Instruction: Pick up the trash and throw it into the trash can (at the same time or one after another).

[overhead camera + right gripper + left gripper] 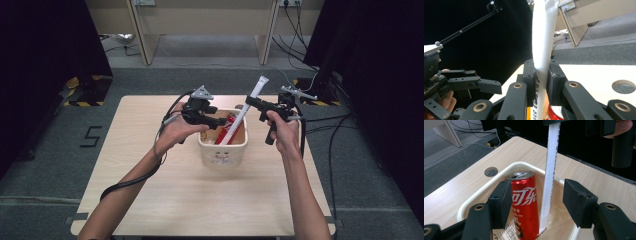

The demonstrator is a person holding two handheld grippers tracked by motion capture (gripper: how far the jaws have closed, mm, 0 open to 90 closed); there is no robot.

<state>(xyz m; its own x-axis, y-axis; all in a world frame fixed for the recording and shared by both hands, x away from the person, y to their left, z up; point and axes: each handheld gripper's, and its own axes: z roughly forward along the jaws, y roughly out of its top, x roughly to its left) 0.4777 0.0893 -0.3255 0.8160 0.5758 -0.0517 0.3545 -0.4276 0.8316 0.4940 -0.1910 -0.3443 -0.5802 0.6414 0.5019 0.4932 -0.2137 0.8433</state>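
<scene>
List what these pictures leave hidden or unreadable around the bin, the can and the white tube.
- Can: its base is cut off by the bottom edge of the left gripper view; in the high view the bin wall hides most of it.
- White tube: print hidden behind the right gripper pads.
- Bin floor: covered by crumpled wrapping, contents unclear.
- Left gripper: open, no pad contact visible.

I am clamping the long white tube (544, 50) between my right gripper (541, 80) pads, holding it upright. My left gripper (471, 85) is hovering at the left, a red can (554, 113) showing below.
</scene>
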